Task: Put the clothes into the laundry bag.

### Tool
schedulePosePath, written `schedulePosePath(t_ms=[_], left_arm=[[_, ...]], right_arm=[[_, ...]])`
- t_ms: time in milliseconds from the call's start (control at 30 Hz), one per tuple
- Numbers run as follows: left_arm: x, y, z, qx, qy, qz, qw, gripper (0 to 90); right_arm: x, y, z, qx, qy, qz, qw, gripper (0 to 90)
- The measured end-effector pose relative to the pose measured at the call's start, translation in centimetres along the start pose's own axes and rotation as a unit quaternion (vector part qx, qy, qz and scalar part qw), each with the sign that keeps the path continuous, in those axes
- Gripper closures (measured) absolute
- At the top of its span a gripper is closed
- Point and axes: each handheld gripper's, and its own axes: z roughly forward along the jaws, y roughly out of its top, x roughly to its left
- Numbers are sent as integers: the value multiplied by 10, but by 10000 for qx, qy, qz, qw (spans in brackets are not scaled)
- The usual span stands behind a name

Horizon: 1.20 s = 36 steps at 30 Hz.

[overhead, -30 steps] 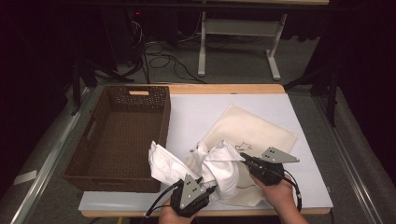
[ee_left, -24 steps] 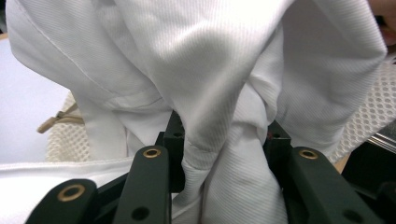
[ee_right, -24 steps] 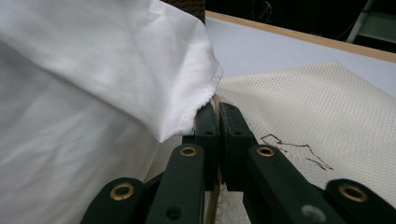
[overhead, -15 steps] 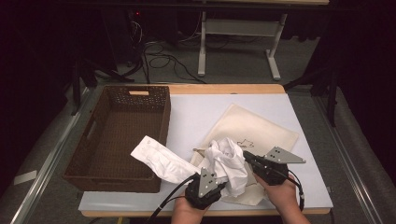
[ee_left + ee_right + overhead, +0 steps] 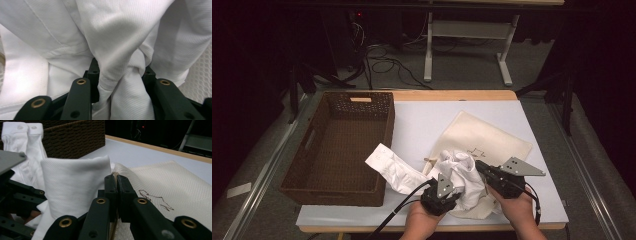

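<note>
A crumpled white shirt [image 5: 459, 170] lies bunched at the mouth of a cream cloth bag [image 5: 494, 137] with a small dark drawing on it. One sleeve [image 5: 389, 167] trails left toward the basket. My left gripper [image 5: 449, 182] is shut on a thick fold of the shirt [image 5: 112, 37], which fills the space between its jaws [image 5: 120, 72]. My right gripper [image 5: 482, 170] is just right of the bundle. Its jaws [image 5: 116, 178] are pressed together on the bag's rim [image 5: 162, 185], with the shirt [image 5: 75, 182] standing beside them.
A dark woven basket [image 5: 337, 145] stands on the left of the pale table sheet [image 5: 427, 120], its near wall close to the trailing sleeve. The table's front edge runs just under both hands. Cables and a white stand sit on the floor beyond.
My left gripper has carried the shirt bundle rightward and a little down, against the bag's mouth. The sleeve has unrolled and now trails left. The right gripper has stayed put.
</note>
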Motion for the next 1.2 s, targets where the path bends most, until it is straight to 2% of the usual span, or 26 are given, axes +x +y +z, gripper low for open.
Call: schedulePosePath(t_ms=[200,333,400,500,567,767,933,967,1067,1200], left_arm=[[3,4,5,135,-78,-133,9998,629],[2,11,2,57,49,-284,9996,634],[-2,17,-2,-143,165,-199,9996,641],[-6,25,-5,-259,206,-73,9994,646],[-7,26,-3,-190,299,42,9994,647],[-3,23,18,206,225,-21,9995,643],[0,23,23,188,130,-165,9996,619],[0,22,21,133,83,-174,9997,606],[2,16,12,-71,-131,-407,9991,500],[-2,8,-3,-316,-176,-389,9986,356]], right_arm=[[2,2,-3,-86,1,-77,9999,891],[4,3,-5,-135,11,-124,9998,891],[4,3,-5,-171,11,-145,9997,892],[4,3,-7,-220,18,-119,9997,893],[4,3,-7,-225,17,-71,9997,893],[4,2,-6,-172,22,-79,9998,892],[7,5,-11,-251,13,-125,9996,893],[7,5,-10,-275,20,-166,9995,892],[5,3,-9,-248,11,-196,9995,892],[5,0,-8,-192,-17,-185,9996,892]])
